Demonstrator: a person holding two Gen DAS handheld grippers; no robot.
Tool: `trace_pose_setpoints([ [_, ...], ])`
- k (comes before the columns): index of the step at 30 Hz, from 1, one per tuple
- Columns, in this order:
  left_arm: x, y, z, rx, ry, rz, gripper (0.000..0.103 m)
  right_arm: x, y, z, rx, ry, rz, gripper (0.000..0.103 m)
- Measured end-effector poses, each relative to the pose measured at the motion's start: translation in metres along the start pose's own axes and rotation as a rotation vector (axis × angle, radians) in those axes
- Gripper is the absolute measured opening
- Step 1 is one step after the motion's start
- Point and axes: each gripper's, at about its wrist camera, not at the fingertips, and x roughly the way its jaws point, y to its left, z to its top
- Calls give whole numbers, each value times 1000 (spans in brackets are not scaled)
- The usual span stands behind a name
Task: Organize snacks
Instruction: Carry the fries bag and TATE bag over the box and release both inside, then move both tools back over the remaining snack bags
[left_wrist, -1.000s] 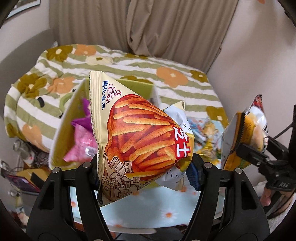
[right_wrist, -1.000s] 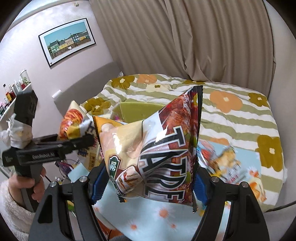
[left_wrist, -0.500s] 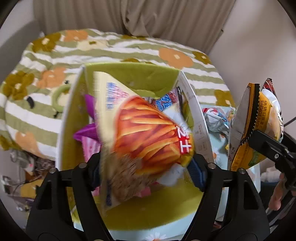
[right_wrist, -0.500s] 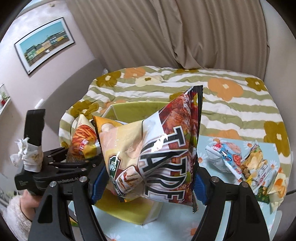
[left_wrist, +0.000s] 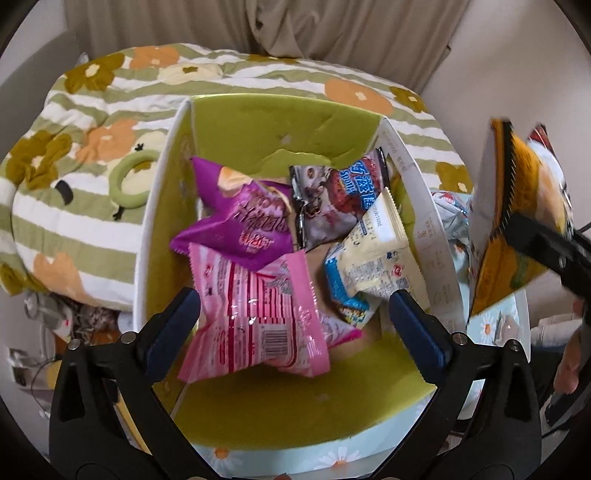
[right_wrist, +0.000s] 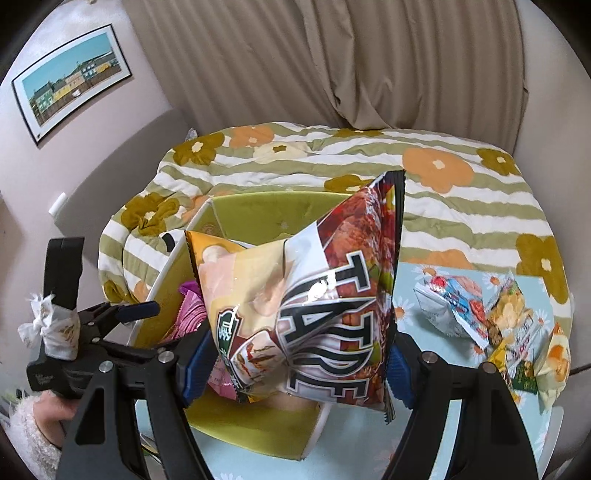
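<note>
The left gripper (left_wrist: 293, 325) hangs with its jaws spread and nothing between them, just above the green box (left_wrist: 280, 122); a pink packet (left_wrist: 255, 317) lies directly beneath its fingertips. The right gripper (right_wrist: 299, 354) clamps a chip bag (right_wrist: 310, 295) upright between its pads, the box behind and below it.

The open cardboard box (left_wrist: 229, 122) is lime green inside with white outer walls. In it lie a purple snack packet (left_wrist: 240, 218) and a pink one with white print (left_wrist: 255, 317). The counter (right_wrist: 369, 443) is pale blue with daisies; the bed quilt (right_wrist: 461, 192) shows green-and-white stripes with orange flowers.
</note>
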Motion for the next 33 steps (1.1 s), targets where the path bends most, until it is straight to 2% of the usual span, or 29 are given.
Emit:
trace_pose_setpoints([
  [4,-12,-1,-9,-17,-14,27,101,10,10,17,-27,7,23,75],
  [10,-20,7,-13,-58,-30,77,101,51,31,41,-97,80,56,77],
  [14,-22,14,-19,-82,-29,100,101,76,35,42,-100,102,105,84],
  [16,-22,17,-23,-94,-27,106,101,81,36,40,-108,83,96,93],
  [17,-21,18,-25,-99,-26,107,101,82,37,39,-112,74,97,95],
  [23,-21,21,-33,-120,-21,103,101,81,44,26,-135,73,89,95],
  [33,-44,2,-31,-64,-67,64,101,33,42,16,-134,11,63,95],
])
